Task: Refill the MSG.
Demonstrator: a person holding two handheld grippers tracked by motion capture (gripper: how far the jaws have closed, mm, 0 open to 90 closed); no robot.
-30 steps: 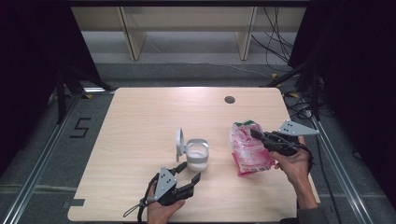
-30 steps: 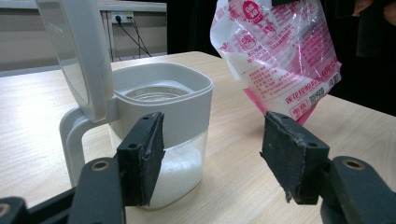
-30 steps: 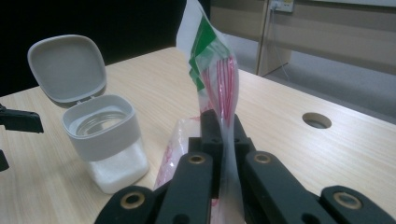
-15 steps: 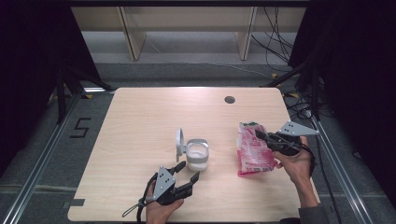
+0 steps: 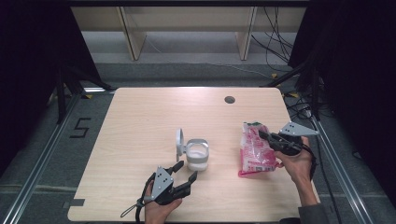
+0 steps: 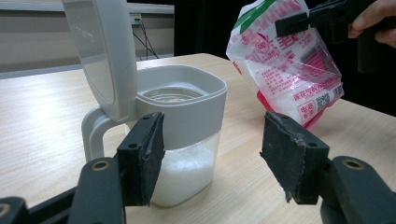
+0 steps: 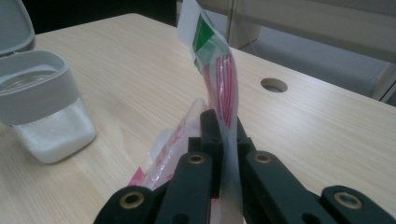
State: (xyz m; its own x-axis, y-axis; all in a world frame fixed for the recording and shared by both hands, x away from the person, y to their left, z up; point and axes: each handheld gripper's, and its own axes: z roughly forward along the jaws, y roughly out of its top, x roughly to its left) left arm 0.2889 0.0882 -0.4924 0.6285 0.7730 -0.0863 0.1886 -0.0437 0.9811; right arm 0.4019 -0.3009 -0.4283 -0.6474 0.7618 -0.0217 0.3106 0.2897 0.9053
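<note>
A clear container [image 5: 197, 155] with a grey rim holds white granules, and its hinged grey lid [image 5: 179, 142] stands open on the left. A pink and white plastic bag [image 5: 254, 149] lies to its right. My right gripper [image 5: 262, 135] is shut on the bag's upper edge; in the right gripper view the film [image 7: 219, 70] rises between the closed jaws of that gripper [image 7: 223, 135]. My left gripper [image 5: 186, 170] is open just in front of the container, apart from it. In the left gripper view its gripper [image 6: 212, 154] frames the container [image 6: 180, 121], with the bag [image 6: 289, 60] behind.
The light wooden table [image 5: 140, 121] has a round cable hole [image 5: 229, 99] at the back right. A shelf unit [image 5: 187, 28] stands on the floor behind it, and cables [image 5: 275, 32] lie at the right. The container [image 7: 42, 107] sits left of the bag.
My right gripper has drawn the bag a little to the right, away from the container. The left gripper has hardly moved.
</note>
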